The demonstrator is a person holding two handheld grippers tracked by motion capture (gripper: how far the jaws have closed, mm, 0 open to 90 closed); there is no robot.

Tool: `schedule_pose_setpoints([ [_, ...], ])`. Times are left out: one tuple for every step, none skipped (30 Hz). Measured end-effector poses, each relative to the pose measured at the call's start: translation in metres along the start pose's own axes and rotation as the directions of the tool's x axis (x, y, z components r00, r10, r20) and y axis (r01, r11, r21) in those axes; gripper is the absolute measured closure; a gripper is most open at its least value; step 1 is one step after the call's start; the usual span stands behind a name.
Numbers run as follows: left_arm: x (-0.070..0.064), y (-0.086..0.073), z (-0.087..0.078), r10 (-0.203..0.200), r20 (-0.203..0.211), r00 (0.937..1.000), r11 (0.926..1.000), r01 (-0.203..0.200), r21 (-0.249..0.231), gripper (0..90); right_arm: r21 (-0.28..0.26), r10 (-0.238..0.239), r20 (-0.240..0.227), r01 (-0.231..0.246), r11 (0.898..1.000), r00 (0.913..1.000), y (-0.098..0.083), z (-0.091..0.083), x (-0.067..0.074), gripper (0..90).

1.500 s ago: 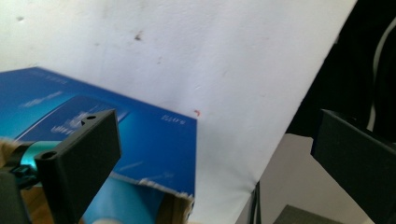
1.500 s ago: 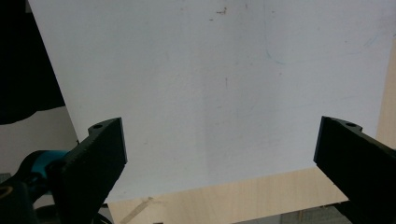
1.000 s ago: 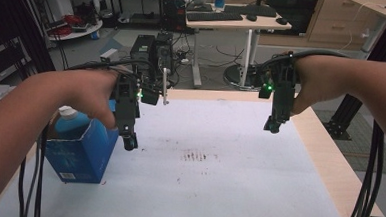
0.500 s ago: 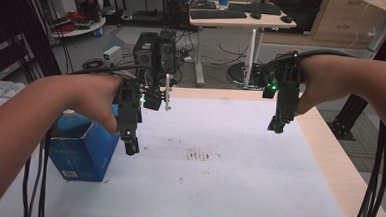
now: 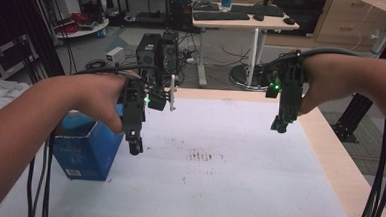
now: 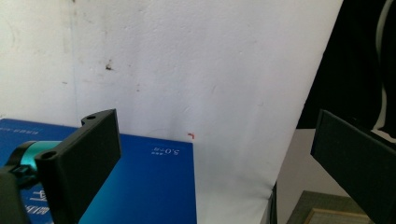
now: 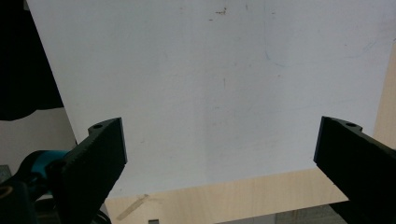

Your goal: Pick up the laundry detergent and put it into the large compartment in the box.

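Overhead, the left gripper (image 5: 135,148) hung with jaws spread wide and empty, just beside the blue rectangular cardboard box (image 5: 86,150) at nine o'clock on the white foam-topped table (image 5: 236,191). Over at two o'clock, well apart, the right gripper (image 5: 278,125) gaped equally wide, holding nothing.

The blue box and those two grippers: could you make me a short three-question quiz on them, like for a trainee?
1. True or false: the left gripper is clamped on the blue box.
2. Which gripper is nearer the box? A) left B) right
3. Fill in: the box stands near the table's ____ edge, seen from the person's side.

Key: 1. False; in the left gripper view its jaws stand wide apart with nothing between them, the box just below. 2. A; the right one hangs over the far right of the white top. 3. Left.
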State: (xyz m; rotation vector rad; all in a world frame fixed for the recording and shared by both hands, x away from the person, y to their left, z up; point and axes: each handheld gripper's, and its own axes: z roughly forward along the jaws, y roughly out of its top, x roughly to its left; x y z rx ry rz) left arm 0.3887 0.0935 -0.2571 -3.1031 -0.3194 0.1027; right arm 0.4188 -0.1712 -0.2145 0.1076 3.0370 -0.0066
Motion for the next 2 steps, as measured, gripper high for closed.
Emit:
schedule_pose_setpoints([
  [-0.001,-0.0004,-0.0009,0.002,-0.005,1.0,1.0,-0.002,0.001,1.6,-0.003,-0.004,0.002,0.004,1.0,1.0,0.0,-0.0003,0.0004,1.4],
  [-0.001,-0.0004,-0.0009,0.002,-0.005,1.0,1.0,-0.002,0.001,1.7,-0.003,-0.005,0.003,0.005,1.0,1.0,-0.0001,-0.001,0.0017,1.4],
])
